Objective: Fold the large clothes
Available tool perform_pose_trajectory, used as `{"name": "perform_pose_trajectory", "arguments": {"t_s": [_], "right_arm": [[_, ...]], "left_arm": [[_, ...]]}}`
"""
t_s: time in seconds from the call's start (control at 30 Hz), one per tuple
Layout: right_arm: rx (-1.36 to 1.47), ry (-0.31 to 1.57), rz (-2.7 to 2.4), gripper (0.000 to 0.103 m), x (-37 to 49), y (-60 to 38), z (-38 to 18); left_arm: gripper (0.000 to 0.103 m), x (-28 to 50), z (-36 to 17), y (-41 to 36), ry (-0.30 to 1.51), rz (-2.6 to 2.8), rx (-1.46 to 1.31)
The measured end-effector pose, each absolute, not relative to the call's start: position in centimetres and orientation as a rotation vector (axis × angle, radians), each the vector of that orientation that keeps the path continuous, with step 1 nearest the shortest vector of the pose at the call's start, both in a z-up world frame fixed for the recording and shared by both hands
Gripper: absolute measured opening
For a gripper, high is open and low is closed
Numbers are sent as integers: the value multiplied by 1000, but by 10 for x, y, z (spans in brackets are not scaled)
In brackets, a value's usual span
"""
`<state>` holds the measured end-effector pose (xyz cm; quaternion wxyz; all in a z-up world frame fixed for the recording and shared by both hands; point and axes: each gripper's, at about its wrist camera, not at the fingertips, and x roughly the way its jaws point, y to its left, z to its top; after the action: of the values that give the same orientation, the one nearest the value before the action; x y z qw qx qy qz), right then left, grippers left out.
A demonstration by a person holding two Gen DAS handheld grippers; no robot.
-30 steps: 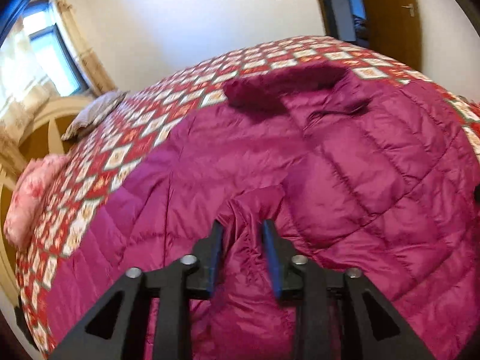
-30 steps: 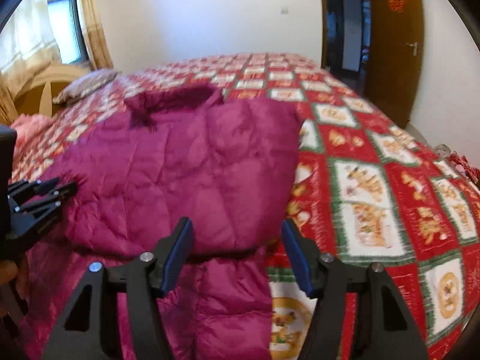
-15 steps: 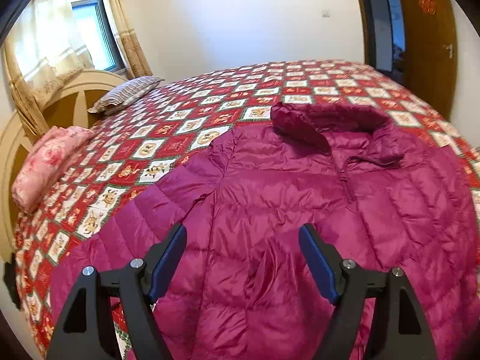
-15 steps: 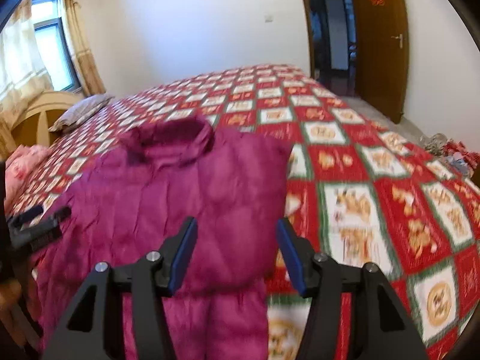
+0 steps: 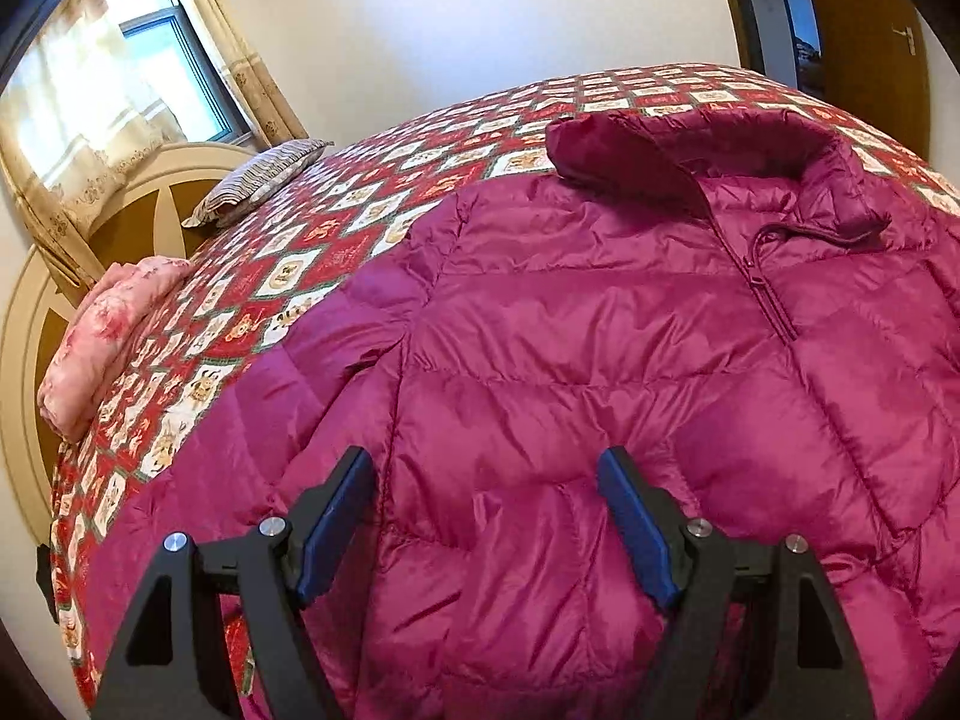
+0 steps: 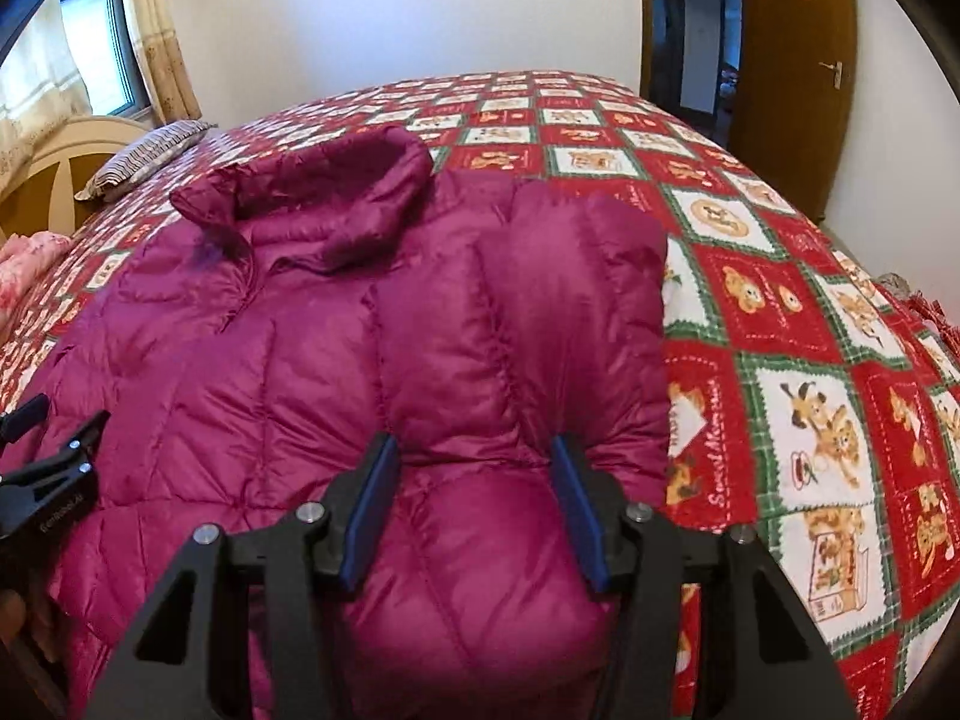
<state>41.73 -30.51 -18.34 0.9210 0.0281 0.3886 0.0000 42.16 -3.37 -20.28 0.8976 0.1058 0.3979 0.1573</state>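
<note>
The left gripper (image 5: 486, 516) was found with its fingers (image 5: 336, 522) spread wide above the lower front of the magenta down jacket (image 5: 600, 360); nothing was pinched, and contact with the fabric could not be confirmed. The right gripper (image 6: 474, 510) was found with its fingers (image 6: 372, 510) parted to a middling gap, a puffed fold of the jacket bulging between them; whether the blue pads pressed on it could not be told. The jacket was spread front-up on the patterned quilt (image 6: 780, 300) of the bed, its right sleeve (image 6: 570, 312) folded over the body. Beyond, its collar (image 5: 690, 144) lay towards the far side. A striped pillow (image 5: 264, 180) and a pink pillow (image 5: 108, 330) were noted at the headboard (image 5: 24, 360).
</note>
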Motion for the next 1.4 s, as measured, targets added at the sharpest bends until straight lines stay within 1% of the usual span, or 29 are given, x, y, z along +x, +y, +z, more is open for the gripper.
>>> {"name": "perform_pose_trajectory", "arguments": {"t_s": [0.07, 0.2, 0.3, 0.43, 0.93, 1.17, 1.4], "right_arm": [[68, 786, -10, 54, 409, -307, -173], [142, 693, 3, 55, 375, -316, -146], [183, 709, 41, 55, 370, -310, -154], [119, 753, 51, 55, 371, -293, -177], [87, 797, 25, 56, 378, -288, -190], [30, 806, -9, 56, 380, -279, -193], [11, 809, -20, 56, 381, -277, -194]], "left_arm": [[78, 413, -186, -28, 811, 324, 175], [79, 389, -160, -25, 712, 295, 124], [79, 395, -176, -33, 764, 271, 144], [79, 400, -206, -37, 804, 293, 191], [84, 406, -213, -35, 824, 301, 192], [91, 409, -214, -33, 837, 318, 186], [93, 413, -215, -22, 862, 286, 108]]}}
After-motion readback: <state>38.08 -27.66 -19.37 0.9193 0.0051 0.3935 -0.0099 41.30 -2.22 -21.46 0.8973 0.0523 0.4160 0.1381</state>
